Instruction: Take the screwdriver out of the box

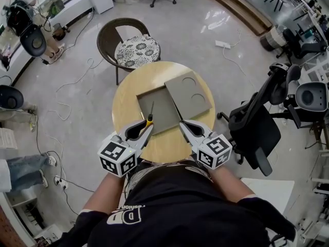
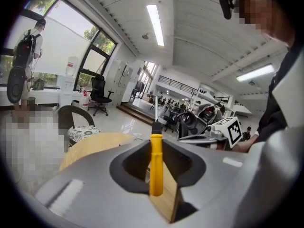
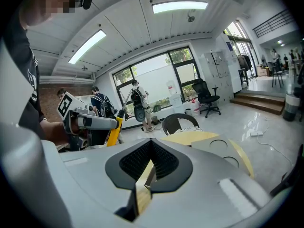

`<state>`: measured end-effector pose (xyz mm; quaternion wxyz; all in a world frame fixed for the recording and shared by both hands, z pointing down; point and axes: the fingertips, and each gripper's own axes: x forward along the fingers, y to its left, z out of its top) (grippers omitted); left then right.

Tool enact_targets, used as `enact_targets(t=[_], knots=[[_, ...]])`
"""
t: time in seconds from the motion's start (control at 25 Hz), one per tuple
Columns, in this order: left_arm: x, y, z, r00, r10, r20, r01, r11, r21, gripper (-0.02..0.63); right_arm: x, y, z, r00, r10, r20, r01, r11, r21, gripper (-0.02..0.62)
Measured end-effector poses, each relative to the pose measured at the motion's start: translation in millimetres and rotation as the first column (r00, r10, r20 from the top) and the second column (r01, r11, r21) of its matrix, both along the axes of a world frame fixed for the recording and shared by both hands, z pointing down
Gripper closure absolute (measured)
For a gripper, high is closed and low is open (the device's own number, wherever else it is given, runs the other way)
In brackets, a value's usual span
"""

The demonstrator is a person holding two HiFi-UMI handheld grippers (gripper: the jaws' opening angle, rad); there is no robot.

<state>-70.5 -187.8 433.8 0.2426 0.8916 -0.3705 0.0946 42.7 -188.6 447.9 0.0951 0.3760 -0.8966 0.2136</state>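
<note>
Jaws of left gripper (image 1: 148, 125): clamped on screwdriver (image 2: 156, 165) handle | right gripper (image 3: 151, 142): jaws together, empty | shaft over box (image 1: 163, 112)

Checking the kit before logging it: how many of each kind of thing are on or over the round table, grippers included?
Screwdriver: 1
Box: 1
Box lid: 1
Grippers: 2, left gripper and right gripper
Total: 5
</note>
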Motion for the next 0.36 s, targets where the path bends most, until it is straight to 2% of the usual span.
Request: enact_targets(t=[0.36], knots=[[-1.1,1.2,2.3,1.000,-0.001,0.009,0.001,1.000,0.001,0.468,0.9,1.8,1.5,1.000,0.001,-0.001,-0.001,1.000,-0.001,0.595]])
